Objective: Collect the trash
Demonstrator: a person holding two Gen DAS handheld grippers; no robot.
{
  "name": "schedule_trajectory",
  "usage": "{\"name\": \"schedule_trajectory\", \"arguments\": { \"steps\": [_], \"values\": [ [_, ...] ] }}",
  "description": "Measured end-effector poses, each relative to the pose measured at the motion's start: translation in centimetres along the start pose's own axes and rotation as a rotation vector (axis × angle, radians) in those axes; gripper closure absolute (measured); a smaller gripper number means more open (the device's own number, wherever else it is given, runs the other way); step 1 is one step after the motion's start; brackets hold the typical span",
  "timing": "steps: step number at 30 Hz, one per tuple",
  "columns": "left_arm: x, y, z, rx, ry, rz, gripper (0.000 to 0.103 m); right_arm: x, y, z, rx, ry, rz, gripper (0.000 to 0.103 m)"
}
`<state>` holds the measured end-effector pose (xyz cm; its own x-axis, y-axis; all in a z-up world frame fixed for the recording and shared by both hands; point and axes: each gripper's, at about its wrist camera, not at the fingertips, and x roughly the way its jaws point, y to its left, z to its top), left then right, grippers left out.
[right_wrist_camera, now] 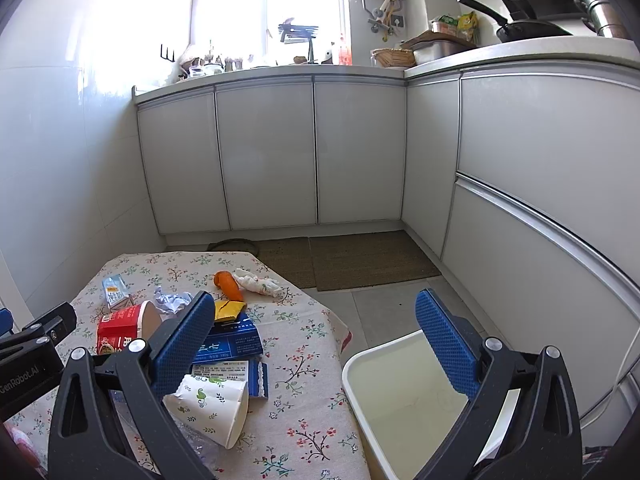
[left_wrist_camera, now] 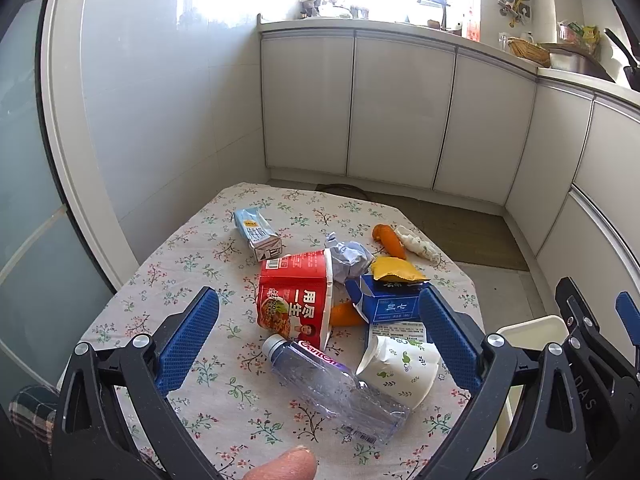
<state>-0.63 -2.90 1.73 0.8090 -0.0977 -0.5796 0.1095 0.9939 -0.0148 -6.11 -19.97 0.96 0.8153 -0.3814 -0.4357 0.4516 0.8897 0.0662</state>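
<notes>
Trash lies on a floral-cloth table: a clear plastic bottle, a red noodle cup on its side, a white paper cup, a blue box, a yellow packet, crumpled paper, a milk carton, an orange carrot and a tissue wad. My left gripper hangs open above the bottle and cups. My right gripper is open, empty, over the table's right edge and a white bin.
The white bin stands on the floor right of the table. Grey kitchen cabinets line the back and right, with two brown mats on the tiled floor. A thumb shows at the left wrist view's bottom edge.
</notes>
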Motion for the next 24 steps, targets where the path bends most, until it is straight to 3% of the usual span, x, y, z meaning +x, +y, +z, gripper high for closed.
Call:
{"name": "schedule_trajectory", "arguments": {
  "steps": [24],
  "values": [
    [0.44,0.15,-0.18,-0.013,0.028,-0.001,0.007,0.06,0.22,-0.02,-0.004,0.011,0.008,0.005]
  ]
}}
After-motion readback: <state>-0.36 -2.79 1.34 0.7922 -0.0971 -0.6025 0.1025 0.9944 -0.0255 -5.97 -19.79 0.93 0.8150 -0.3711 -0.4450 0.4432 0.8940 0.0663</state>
